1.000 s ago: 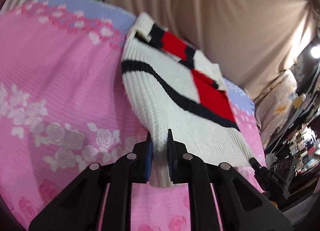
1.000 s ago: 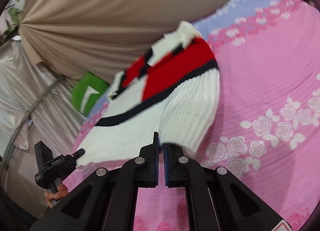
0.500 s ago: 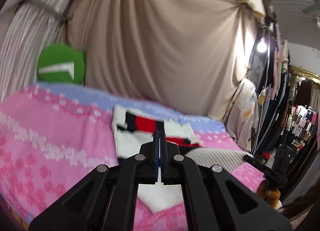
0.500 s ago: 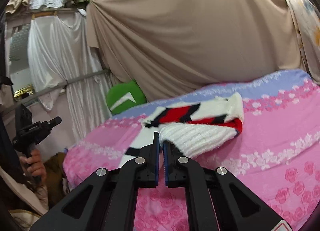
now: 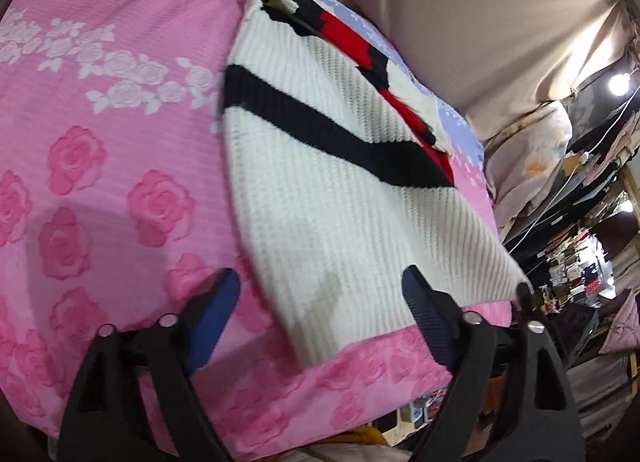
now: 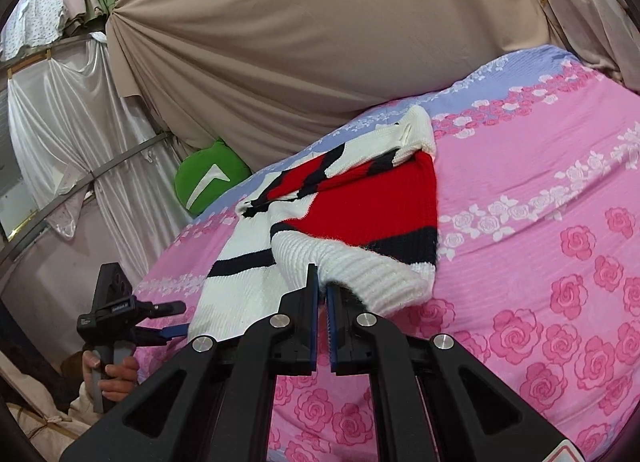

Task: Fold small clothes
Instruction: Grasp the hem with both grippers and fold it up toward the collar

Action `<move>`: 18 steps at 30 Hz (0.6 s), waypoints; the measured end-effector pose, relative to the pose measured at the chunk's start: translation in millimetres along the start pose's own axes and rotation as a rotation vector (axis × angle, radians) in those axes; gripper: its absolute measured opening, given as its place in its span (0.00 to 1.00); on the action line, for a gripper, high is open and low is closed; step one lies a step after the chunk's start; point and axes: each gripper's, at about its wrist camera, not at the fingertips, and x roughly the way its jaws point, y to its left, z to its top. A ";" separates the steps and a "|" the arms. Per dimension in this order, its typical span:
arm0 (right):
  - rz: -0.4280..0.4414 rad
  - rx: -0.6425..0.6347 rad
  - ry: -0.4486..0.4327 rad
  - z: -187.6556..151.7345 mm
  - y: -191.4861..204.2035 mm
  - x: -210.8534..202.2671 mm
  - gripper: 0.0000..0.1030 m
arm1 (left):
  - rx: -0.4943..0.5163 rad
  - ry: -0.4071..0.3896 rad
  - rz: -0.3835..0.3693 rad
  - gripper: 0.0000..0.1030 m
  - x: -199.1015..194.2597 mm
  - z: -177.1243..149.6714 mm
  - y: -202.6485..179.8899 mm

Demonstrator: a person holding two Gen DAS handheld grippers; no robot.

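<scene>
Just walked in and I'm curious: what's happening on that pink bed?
A person with a handheld gripper in each hand is folding a white, red and black knit sweater on the pink rose bedspread. The right gripper pinches a folded-over white edge; the left gripper hangs open over the hem.

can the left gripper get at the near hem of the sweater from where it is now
Probably yes: the left gripper is open, its fingers either side of the sweater hem, which lies flat on the bedspread with nothing between.
</scene>
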 end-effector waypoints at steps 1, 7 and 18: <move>0.006 0.009 0.001 -1.6 -2.0 1.4 0.04 | 0.009 -0.004 0.002 0.79 1.4 1.2 -3.6; 0.051 0.024 -0.034 -4.1 -6.8 -2.5 0.04 | 0.031 0.012 -0.052 0.09 9.8 5.1 -15.3; 0.333 -0.134 -0.210 18.3 43.9 -82.0 0.04 | 0.365 -0.483 -0.126 0.07 -189.0 -24.7 -99.9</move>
